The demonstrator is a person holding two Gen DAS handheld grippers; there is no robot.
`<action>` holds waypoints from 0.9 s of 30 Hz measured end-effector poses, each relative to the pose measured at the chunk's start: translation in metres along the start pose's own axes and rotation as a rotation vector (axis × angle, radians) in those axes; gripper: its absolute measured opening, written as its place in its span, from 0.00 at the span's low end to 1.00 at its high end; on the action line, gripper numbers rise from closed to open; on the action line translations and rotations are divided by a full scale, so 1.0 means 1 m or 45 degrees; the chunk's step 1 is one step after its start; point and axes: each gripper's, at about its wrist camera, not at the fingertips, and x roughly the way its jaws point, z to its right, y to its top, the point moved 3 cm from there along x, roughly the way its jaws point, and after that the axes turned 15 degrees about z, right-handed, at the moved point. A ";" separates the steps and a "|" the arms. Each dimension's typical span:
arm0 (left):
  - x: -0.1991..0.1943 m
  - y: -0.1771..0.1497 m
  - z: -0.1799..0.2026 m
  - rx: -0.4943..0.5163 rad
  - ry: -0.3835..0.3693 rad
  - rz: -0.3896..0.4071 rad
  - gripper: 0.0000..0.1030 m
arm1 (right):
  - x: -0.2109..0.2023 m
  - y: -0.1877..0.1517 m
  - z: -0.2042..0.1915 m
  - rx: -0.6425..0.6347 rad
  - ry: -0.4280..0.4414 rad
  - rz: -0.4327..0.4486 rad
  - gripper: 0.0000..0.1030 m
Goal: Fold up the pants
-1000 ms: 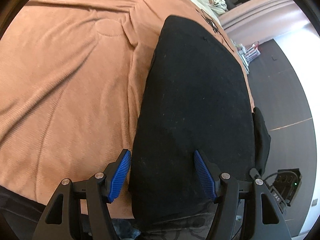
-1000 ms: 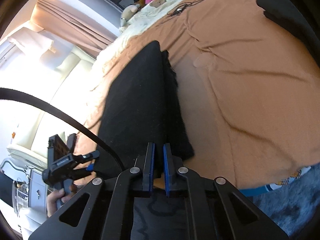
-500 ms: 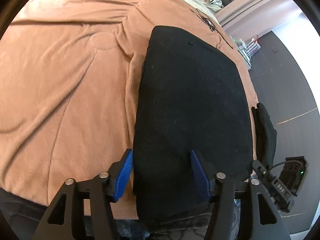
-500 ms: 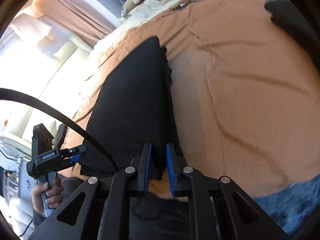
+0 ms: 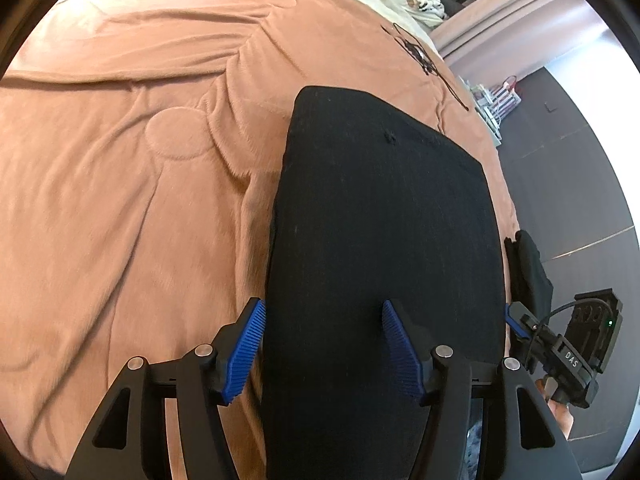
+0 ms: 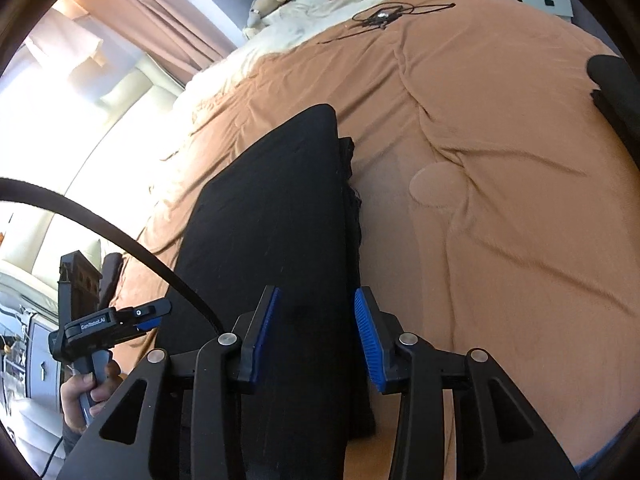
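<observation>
- The black pants (image 5: 380, 248) lie folded into a long, flat band on the orange blanket (image 5: 120, 200) of the bed, near its edge.
- Left gripper (image 5: 322, 346): its jaws stand open and apart above the near end of the pants, and the blue pads (image 5: 246, 346) press on nothing.
- Right gripper (image 6: 316, 338): its jaws have just been opening. The near edge of the pants lies between the pads, which no longer pinch the cloth.
- In the right wrist view, a hand (image 6: 82, 396) holds the left gripper's handle at the lower left.
- A tangled black cable (image 6: 384, 16) lies on the blanket at the far end, well apart from the pants.
- Beyond the cable are a cream sheet (image 6: 304, 16) and stuffed toys (image 6: 268, 0).
</observation>
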 end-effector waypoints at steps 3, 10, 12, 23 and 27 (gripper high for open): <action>0.009 0.006 0.003 -0.002 -0.003 0.002 0.63 | 0.015 0.006 -0.002 -0.007 0.002 -0.023 0.36; 0.028 0.025 0.006 -0.011 -0.023 -0.003 0.64 | 0.040 0.014 0.003 0.009 0.008 -0.044 0.36; 0.031 0.029 0.003 -0.016 -0.029 -0.004 0.64 | 0.046 0.016 0.004 0.016 0.010 -0.044 0.36; 0.049 0.050 0.001 -0.032 -0.072 0.016 0.64 | 0.072 0.021 0.012 0.036 0.008 -0.056 0.36; 0.040 0.055 0.019 0.027 -0.102 0.045 0.64 | 0.070 0.010 0.020 0.048 -0.018 -0.054 0.35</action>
